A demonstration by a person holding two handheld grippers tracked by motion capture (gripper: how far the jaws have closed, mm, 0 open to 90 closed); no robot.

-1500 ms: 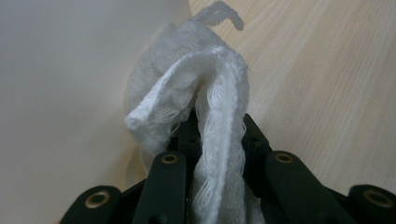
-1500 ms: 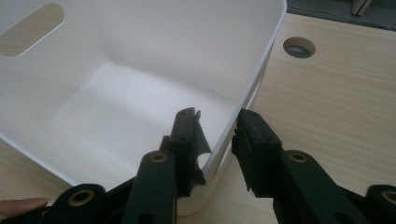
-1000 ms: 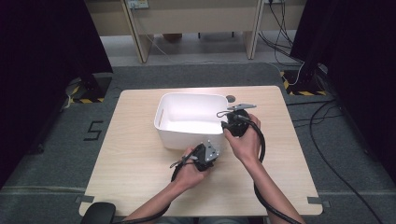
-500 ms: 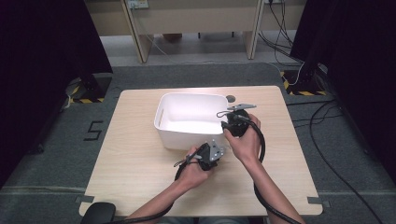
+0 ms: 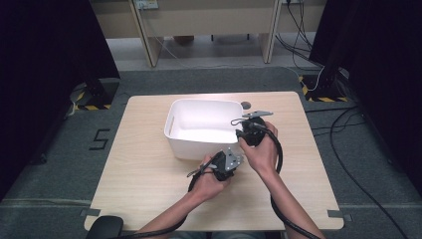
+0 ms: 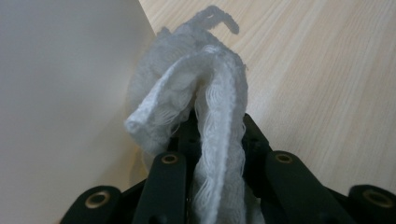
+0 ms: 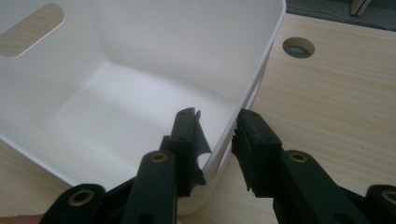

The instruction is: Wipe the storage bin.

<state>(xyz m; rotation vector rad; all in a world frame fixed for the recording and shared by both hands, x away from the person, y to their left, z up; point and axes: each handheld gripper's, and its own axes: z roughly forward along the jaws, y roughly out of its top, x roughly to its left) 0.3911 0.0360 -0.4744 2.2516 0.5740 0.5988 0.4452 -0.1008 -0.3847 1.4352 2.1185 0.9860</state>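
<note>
A white plastic tub (image 5: 199, 102) stands on the wooden table (image 5: 149, 174). My right gripper (image 5: 244, 134) sits at its near right corner. In the right gripper view its jaws (image 7: 217, 126) straddle the tub's wall (image 7: 140, 84), one inside and one outside, pressed against the rim. My left gripper (image 5: 226, 160) is at the tub's front wall, low over the table. In the left gripper view it (image 6: 215, 140) is shut on a white knitted cloth (image 6: 205, 84), which bunches up between the jaws beside the tub's outer wall (image 6: 60, 93).
A round cable hole (image 5: 245, 105) lies in the tabletop just behind the tub, also seen as the cable hole (image 7: 298, 47) beyond the rim. The tub's inside looks bare, and it has a handle slot (image 7: 30, 28) in its far wall.
My left gripper has shifted a little to the right along the tub's front wall with the cloth. The right gripper has stayed at the tub's corner.
</note>
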